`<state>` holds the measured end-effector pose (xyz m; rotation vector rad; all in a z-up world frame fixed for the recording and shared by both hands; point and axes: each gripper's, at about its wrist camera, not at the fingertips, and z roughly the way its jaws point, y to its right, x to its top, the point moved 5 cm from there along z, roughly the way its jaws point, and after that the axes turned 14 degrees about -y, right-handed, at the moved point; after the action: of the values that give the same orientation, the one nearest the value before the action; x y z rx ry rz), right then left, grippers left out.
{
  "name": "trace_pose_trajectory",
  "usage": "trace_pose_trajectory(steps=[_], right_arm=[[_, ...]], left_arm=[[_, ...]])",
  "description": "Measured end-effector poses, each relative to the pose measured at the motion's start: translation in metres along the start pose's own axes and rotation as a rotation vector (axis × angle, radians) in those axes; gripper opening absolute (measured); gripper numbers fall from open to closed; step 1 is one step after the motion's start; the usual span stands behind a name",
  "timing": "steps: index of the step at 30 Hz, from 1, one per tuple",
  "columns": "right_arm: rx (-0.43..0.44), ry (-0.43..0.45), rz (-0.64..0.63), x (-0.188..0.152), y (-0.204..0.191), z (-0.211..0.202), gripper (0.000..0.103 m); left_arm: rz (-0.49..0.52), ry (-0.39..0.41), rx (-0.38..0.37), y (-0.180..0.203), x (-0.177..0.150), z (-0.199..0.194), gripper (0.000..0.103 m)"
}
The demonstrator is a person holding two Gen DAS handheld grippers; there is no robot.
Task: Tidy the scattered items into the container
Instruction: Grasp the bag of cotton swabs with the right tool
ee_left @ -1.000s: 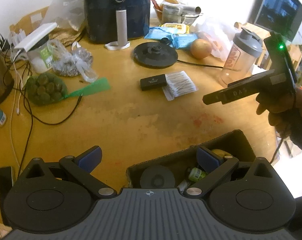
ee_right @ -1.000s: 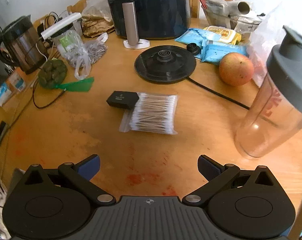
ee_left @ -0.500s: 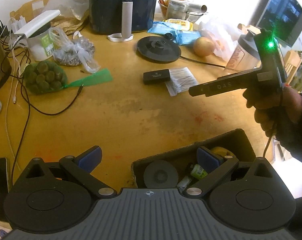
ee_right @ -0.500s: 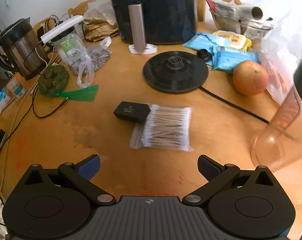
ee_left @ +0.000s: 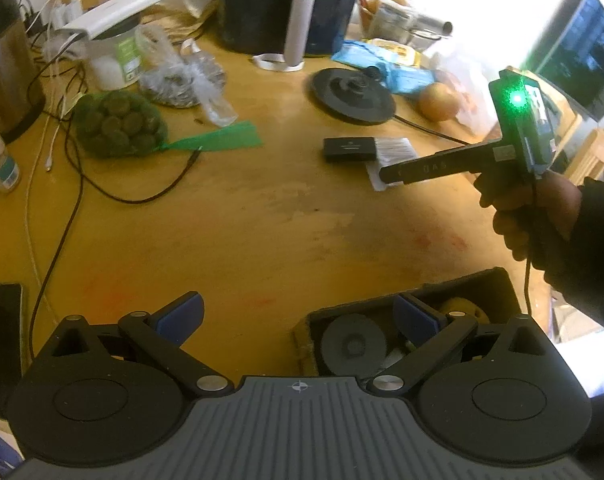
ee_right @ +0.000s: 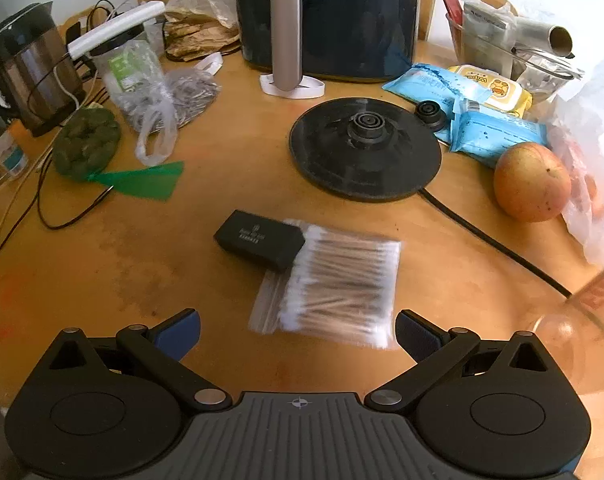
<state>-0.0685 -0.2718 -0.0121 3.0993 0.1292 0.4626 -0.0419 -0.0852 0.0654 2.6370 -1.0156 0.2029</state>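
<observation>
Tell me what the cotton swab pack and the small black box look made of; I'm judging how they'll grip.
Cotton swab pack: thin clear plastic bag, glossy and crinkled, probably slippery. Black box: matte, sharp-edged, likely card or plastic.

Each gripper, left gripper (ee_left: pixel 297 314) and right gripper (ee_right: pixel 297 330), has a ribbed grey body with a small crosshair mark, two round black discs, black link arms with silver pivot screws, and blue finger pads (ee_right: pixel 179 330). Behind the right gripper's jaws, a green light, a black cable and a dark sleeve (ee_left: pixel 598 248) show.
</observation>
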Motion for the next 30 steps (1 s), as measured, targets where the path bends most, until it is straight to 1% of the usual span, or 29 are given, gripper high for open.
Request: trace_pose_trajectory(steps=[8, 11, 13, 14, 15, 16, 18, 20, 23, 30], right_arm=[[-0.036, -0.005, 0.01, 0.018, 0.002, 0.024, 0.103], [-0.069, -0.008, -0.002, 0.022, 0.002, 0.032, 0.102], [-0.083, -0.01, -0.008, 0.023, 0.003, 0.035, 0.099], [-0.086, -0.017, -0.008, 0.023, 0.004, 0.036, 0.092], [-0.083, -0.028, -0.007, 0.022, 0.006, 0.038, 0.087], [-0.077, -0.034, -0.003, 0.021, 0.007, 0.039, 0.086], [-0.068, -0.036, 0.003, 0.019, 0.011, 0.038, 0.079], [-0.054, -0.035, 0.01, 0.017, 0.015, 0.036, 0.075], [-0.042, -0.04, 0.02, 0.013, 0.02, 0.032, 0.073], [-0.027, -0.048, 0.055, -0.005, 0.035, 0.025, 0.073]], left_arm=[[-0.04, -0.009, 0.012, -0.015, -0.004, -0.002, 0.103], [-0.058, -0.013, 0.016, -0.02, -0.005, -0.002, 0.103], [-0.069, -0.018, 0.014, -0.023, -0.005, -0.001, 0.103], [-0.074, -0.021, 0.012, -0.024, -0.005, 0.0, 0.103], [-0.077, -0.024, 0.01, -0.024, -0.006, 0.0, 0.103], [-0.079, -0.026, 0.006, -0.024, -0.005, 0.001, 0.103], [-0.076, -0.03, 0.002, -0.023, -0.004, 0.001, 0.103], [-0.067, -0.031, -0.003, -0.021, -0.003, 0.002, 0.103], [-0.055, -0.035, -0.009, -0.017, -0.001, 0.004, 0.103], [-0.033, -0.047, -0.026, -0.008, 0.0, 0.01, 0.103]])
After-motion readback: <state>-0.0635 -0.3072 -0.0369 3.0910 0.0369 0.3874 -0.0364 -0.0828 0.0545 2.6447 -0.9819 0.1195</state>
